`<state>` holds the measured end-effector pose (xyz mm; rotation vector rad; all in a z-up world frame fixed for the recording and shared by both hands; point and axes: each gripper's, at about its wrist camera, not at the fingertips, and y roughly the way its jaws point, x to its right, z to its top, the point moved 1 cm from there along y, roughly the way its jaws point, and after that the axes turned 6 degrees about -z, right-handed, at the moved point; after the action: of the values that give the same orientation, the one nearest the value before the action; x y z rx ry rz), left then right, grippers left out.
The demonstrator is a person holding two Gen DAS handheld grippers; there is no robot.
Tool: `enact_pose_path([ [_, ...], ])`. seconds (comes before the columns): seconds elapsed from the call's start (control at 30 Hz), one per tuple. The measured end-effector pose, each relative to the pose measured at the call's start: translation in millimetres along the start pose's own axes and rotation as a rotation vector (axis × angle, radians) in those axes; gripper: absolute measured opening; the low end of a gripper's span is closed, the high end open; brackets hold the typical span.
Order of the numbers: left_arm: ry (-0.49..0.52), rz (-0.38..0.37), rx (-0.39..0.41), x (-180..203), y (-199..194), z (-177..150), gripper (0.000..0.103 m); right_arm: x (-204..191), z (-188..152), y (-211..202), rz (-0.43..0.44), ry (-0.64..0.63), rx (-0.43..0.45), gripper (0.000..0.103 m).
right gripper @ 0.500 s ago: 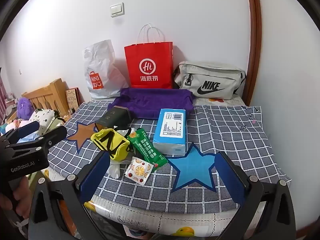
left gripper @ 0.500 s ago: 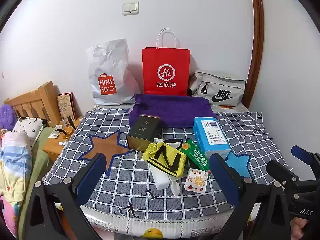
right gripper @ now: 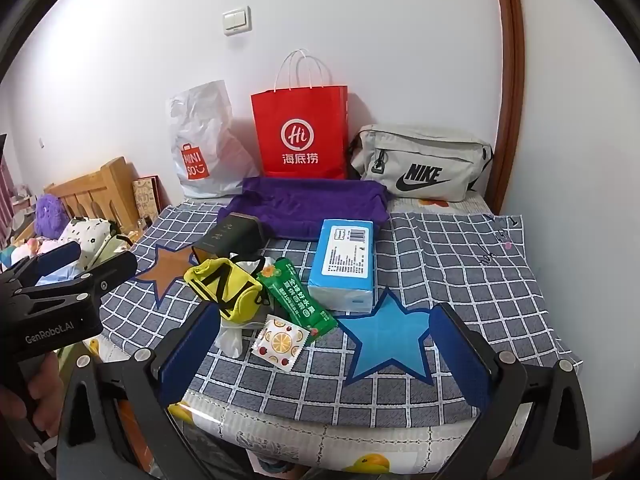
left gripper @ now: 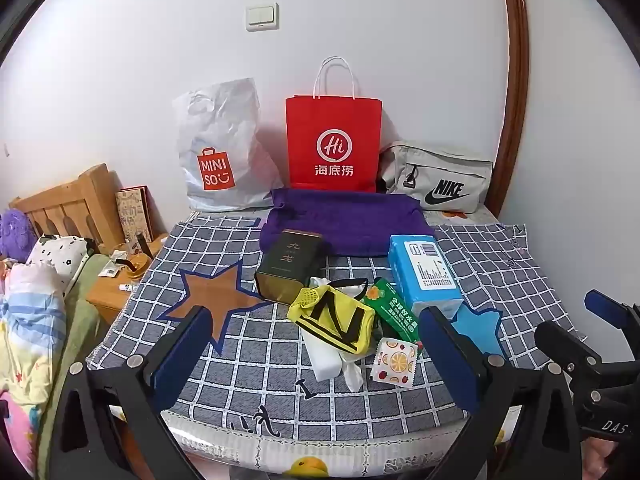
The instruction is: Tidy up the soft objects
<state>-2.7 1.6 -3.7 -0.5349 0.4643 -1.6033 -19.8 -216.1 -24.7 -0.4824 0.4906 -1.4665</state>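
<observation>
Left wrist view recorded the left gripper [left gripper: 312, 354] held at the near edge of the checked cloth [left gripper: 248, 344], its jaws wide apart and holding nothing. The right gripper [right gripper: 324, 354] stood likewise in its own view, jaws wide apart and empty. The soft objects lay in a loose cluster on the cloth: a yellow pouch [left gripper: 334, 318] resting on white tissue [left gripper: 326, 356], a green sachet [left gripper: 394, 312] just beside it, a small fruit-print packet [left gripper: 394, 362] nearest the front, and a blue tissue pack [left gripper: 424, 272] to the right. A dark tin [left gripper: 288, 264] touched the folded purple cloth [left gripper: 348, 220] behind. Against the wall stood a white plastic bag [left gripper: 222, 148], a red paper bag [left gripper: 334, 144] and a grey waist bag [left gripper: 438, 182].
</observation>
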Motion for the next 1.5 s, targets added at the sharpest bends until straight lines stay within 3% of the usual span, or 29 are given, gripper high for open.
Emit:
enact_pose_path([
  [1.0,0.032,-0.008,0.005,-5,2,-1,0.103,2,0,6,0.017,-0.001,0.014,0.103],
  [1.3,0.027,0.046,-0.057,-9,41,-11,0.101,1,-8,35,0.067,-0.001,-0.019,0.103],
  [1.5,0.016,0.022,-0.114,-13,74,-20,0.101,3,-20,67,0.067,0.007,-0.073,0.103],
])
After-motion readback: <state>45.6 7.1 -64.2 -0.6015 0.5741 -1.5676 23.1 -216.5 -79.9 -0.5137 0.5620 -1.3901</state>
